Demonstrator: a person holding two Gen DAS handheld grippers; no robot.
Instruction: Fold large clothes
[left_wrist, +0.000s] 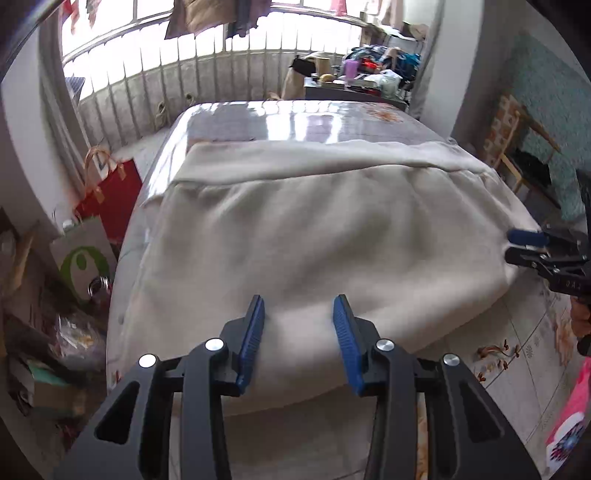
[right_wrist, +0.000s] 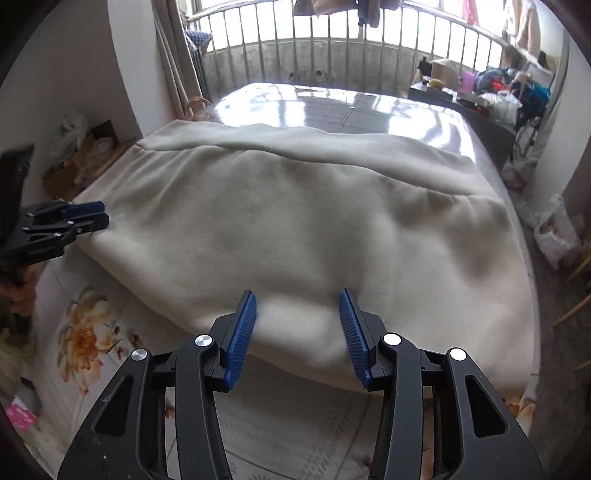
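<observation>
Cream garment (left_wrist: 295, 229) on glossy table (left_wrist: 295, 118)

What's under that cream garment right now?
The cream garment lies on a table with a floral cover, glossy beyond its far edge. Whatever lies beneath the fabric itself, including any folded layers, is covered and cannot be seen.

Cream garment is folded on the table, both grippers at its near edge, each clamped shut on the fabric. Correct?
Not quite. The cream garment is folded on the table and both grippers are at its near edge, but neither is clamped: the left gripper and right gripper both stand open, fabric showing between their fingers. Each wrist view shows it.
</observation>
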